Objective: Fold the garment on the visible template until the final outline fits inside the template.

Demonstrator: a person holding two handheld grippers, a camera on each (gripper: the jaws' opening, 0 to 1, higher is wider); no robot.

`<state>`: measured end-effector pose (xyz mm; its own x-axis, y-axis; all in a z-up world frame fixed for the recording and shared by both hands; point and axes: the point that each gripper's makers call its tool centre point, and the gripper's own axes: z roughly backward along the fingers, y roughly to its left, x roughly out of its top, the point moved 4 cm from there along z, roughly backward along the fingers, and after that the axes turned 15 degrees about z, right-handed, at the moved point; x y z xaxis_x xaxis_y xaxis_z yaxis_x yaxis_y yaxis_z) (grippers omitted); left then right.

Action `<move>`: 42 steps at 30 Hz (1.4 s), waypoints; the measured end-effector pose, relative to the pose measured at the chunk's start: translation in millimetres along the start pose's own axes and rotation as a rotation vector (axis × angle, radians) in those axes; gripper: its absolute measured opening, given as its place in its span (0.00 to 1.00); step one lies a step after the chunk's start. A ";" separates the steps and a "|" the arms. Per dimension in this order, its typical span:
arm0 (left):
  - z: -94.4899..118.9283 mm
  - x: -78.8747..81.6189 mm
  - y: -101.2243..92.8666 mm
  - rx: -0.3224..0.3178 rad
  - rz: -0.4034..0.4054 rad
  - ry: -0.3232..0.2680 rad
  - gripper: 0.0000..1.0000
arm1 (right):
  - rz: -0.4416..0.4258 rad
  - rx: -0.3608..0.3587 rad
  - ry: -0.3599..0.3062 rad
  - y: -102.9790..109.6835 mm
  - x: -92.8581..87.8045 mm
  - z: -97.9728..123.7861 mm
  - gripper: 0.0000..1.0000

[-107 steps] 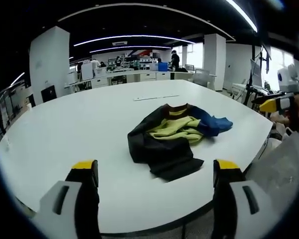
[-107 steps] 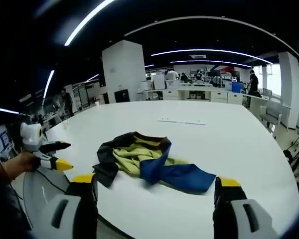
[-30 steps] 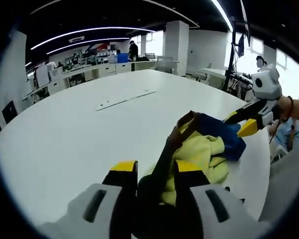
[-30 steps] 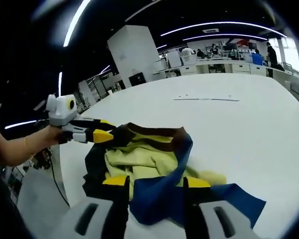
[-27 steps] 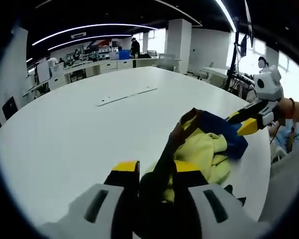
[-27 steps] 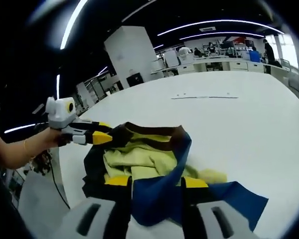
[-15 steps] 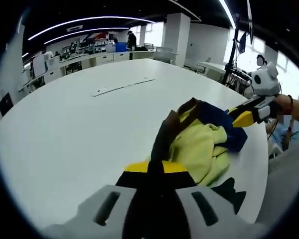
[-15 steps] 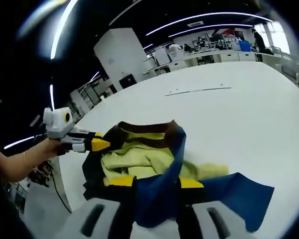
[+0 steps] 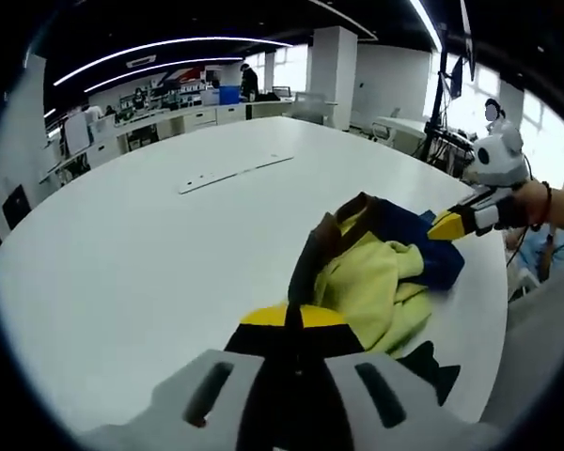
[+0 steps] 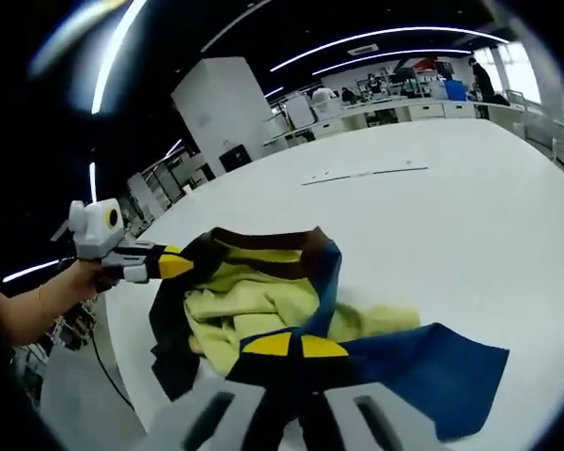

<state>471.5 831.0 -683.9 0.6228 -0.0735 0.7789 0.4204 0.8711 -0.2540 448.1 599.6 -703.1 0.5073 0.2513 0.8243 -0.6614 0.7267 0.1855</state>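
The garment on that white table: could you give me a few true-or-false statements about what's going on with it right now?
1. The left gripper is shut on the garment. True.
2. The garment lies neatly folded into a flat rectangle. False: it is crumpled, with black, yellow and blue parts bunched together.
3. The right gripper hangs open above the table. False: its jaws are closed on the garment's blue part.
4. The garment's collar is brown. True.
5. The garment sits in the middle of the table. False: it lies near the table's edge, close to the person's hand.
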 end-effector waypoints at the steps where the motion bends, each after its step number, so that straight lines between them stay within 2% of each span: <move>1: 1.7 3.0 -0.7 -0.004 0.009 -0.009 0.00 | 0.008 -0.001 -0.008 -0.2 2.9 1.5 0.00; 4: 7.2 15.6 -0.2 0.003 0.016 -0.054 0.00 | 0.036 -0.020 -0.021 -3.4 12.6 7.6 0.00; 6: 9.1 24.6 1.0 0.006 0.049 -0.086 0.00 | 0.052 -0.028 -0.039 -5.7 18.9 10.8 0.00; 11: 14.1 46.7 0.7 0.018 0.085 -0.159 0.00 | 0.076 -0.057 -0.089 -14.4 42.4 21.9 0.00; 14: 14.7 59.1 -1.6 0.021 0.111 -0.202 0.00 | 0.102 -0.098 -0.123 -23.3 58.6 27.5 0.00; 17: 10.2 70.8 -0.1 0.033 0.192 -0.252 0.00 | 0.137 -0.138 -0.150 -35.0 75.3 28.5 0.00; 22: -0.6 85.8 -0.4 0.052 0.226 -0.297 0.00 | 0.146 -0.154 -0.165 -50.1 96.2 23.1 0.00; 25: -9.5 99.5 0.0 0.065 0.239 -0.338 0.00 | 0.162 -0.183 -0.187 -61.0 110.5 20.7 0.00; 30: -27.2 111.2 4.4 0.077 0.297 -0.380 0.00 | 0.147 -0.238 -0.219 -86.2 130.1 15.8 0.00; 35: -46.4 118.0 10.4 0.099 0.313 -0.389 0.00 | 0.150 -0.279 -0.195 -114.2 135.6 1.6 0.00; 39: -62.4 122.8 11.1 0.113 0.288 -0.376 0.00 | 0.133 -0.335 -0.153 -144.9 126.5 -15.0 0.00; 42: -78.2 126.7 14.3 0.114 0.262 -0.361 0.00 | 0.100 -0.350 -0.133 -159.9 119.1 -25.4 0.00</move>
<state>608.0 796.2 -633.7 0.4199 0.3131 0.8518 0.1913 0.8870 -0.4204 628.3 529.6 -648.2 0.3590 0.2634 0.8954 -0.4635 0.8830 -0.0739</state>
